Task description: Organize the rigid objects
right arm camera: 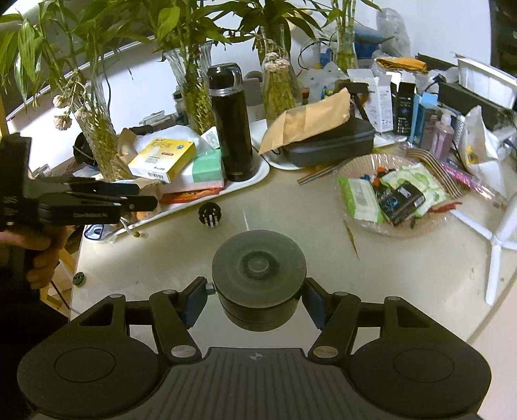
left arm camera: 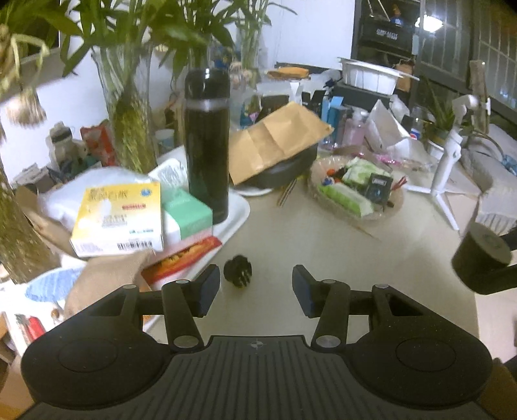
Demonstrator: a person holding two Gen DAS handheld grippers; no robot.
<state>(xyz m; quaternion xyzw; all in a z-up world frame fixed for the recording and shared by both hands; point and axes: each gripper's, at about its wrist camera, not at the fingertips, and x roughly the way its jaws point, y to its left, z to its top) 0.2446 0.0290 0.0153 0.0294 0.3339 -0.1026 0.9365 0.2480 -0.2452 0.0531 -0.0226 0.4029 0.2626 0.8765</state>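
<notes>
Indoor light is dim and slightly green-tinted in both views. In the left wrist view a bright lamp (left arm camera: 429, 22) flares at the upper right, and the yellow box (left arm camera: 118, 223) and plants near it are smeared by motion blur. The pale tabletop (right arm camera: 404, 274) shows soft sheen. Fisheye curvature bends the edges, with dark corners.

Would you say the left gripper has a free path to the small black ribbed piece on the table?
Probably yes: the left gripper is open, and the ribbed piece lies on bare table just ahead of its fingers, with nothing between.
</notes>
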